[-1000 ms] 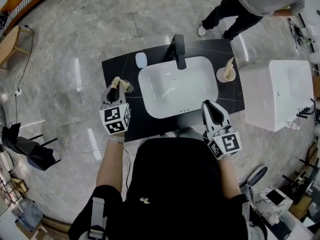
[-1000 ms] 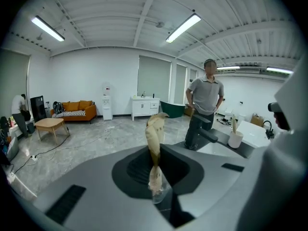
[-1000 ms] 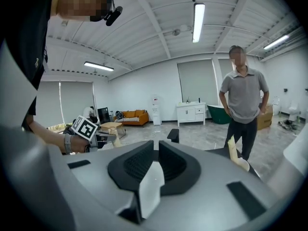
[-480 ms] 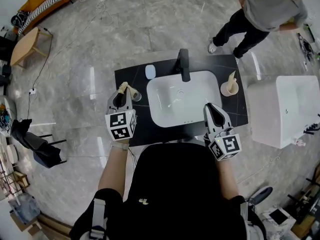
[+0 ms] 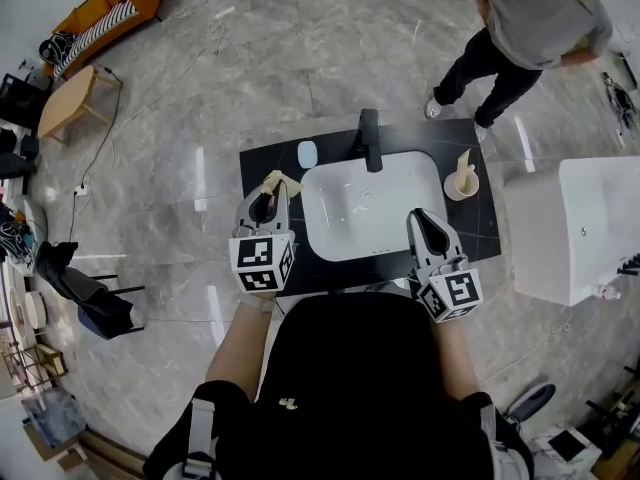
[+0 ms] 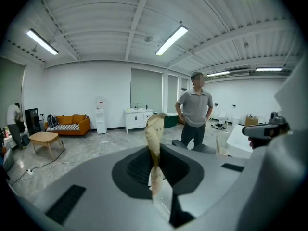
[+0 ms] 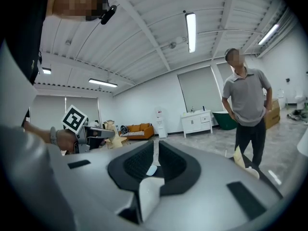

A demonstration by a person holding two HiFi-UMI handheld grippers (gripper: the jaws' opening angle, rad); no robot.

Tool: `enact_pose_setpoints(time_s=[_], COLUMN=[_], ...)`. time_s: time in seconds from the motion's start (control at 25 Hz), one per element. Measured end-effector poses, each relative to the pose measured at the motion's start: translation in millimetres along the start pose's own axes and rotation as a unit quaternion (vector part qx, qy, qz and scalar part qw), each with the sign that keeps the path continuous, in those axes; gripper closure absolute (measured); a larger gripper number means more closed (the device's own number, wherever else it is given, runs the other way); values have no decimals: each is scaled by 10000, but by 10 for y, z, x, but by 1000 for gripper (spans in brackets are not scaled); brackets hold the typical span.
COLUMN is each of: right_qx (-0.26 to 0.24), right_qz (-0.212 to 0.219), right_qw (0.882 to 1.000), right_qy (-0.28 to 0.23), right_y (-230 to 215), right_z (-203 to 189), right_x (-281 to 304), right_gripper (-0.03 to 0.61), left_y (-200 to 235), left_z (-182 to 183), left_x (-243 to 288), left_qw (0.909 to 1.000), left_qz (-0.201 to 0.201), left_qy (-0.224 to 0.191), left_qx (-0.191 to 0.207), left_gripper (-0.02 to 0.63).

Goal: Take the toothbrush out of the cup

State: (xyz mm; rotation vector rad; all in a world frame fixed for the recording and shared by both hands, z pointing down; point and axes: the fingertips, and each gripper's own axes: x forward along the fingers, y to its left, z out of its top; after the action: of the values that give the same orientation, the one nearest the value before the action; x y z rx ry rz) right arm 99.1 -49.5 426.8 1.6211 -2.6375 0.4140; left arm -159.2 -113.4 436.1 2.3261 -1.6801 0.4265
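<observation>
**Item:** toothbrush point(image 6: 154, 137), cream-coloured, 1 piece.

**Status:** judged lifted out. In the left gripper view no cup is seen around it, and it stands upright against the open room.

**Holder:** left gripper point(image 5: 267, 200), jaws clenched on the lower handle. The head end is carried upward, past the jaw tips.

**Location:** held over the left end of the black desk point(image 5: 480, 230), just beside the white sink point(image 5: 330, 243). Its cup is not made out in the head view and may be hidden under the gripper.

**Right gripper** point(image 5: 426, 222): jaws pressed together with nothing between them, held near the sink's front right corner.

**Also noted:** 1 second cup point(image 5: 460, 183) at the desk's right end, with a similar cream item in it.

**Remaining:** judged to be only the setting down of the toothbrush, if that is wanted.
</observation>
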Motion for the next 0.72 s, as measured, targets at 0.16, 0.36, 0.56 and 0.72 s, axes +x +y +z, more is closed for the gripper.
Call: enact_pose_setpoints(time_s=[0.16, 0.36, 0.56, 0.72], right_qx=[35, 56, 140, 182], right_qz=[-105, -403, -849, -1271], right_qw=[9999, 9992, 9963, 9917], right_qy=[-2, 5, 24, 52], right_y=[-24, -87, -179, -212], right_z=[-31, -64, -161, -229], right_x=[-95, -258, -504, -716], right_gripper=[528, 528, 528, 528], left_y=[-213, -471, -729, -937], left_z=[-52, -214, -350, -415], left_x=[12, 52, 108, 116], left_qw=[9996, 9974, 9922, 9856], left_qz=[-289, -721, -1232, -1673], left_qy=[-23, 41, 188, 244], left_qx=[-38, -62, -97, -57], left_gripper=[571, 571, 571, 571])
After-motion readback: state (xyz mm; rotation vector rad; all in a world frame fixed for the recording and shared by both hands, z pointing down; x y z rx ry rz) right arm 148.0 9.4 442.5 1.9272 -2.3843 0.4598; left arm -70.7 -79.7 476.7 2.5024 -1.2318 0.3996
